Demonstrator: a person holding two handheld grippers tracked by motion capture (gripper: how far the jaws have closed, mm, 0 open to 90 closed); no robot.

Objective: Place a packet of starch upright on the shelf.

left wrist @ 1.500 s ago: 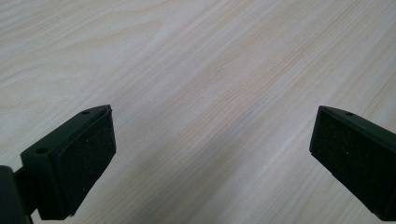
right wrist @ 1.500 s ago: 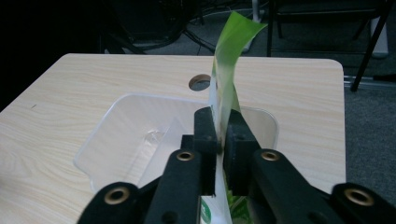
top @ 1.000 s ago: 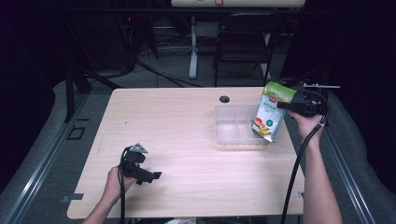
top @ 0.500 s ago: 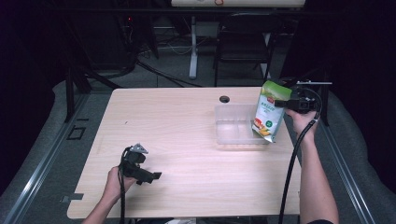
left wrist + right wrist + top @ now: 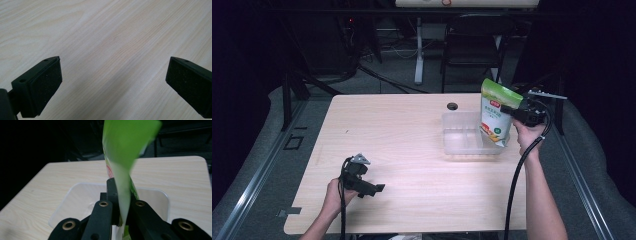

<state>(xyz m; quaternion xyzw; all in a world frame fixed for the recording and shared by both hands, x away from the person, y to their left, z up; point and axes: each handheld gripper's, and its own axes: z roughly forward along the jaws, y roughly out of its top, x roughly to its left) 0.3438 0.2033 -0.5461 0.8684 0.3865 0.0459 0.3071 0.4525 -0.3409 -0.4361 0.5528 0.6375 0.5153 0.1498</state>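
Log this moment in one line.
right gripper: shut on green pouch | pouch over clear tray | left gripper: open, idle on table

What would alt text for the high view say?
The right tongs hold a green pouch upright over a clear plastic tray on a wooden table. The left tongs rest open near the front edge.

One pouch (image 5: 496, 114), green, is pinched between the jaws of the right claw (image 5: 508, 109). One clear tray (image 5: 462, 141) sits just under and beside that claw, touching the pouch's lower end. Two claws in all: the left claw (image 5: 379, 188) is well apart from the tray, jaws wide over bare wood. One bench (image 5: 402, 130) carries everything. One dark round hole (image 5: 452, 106) lies in the bench near the tray, beyond the right claw. One chair (image 5: 472, 50) stands behind the bench.
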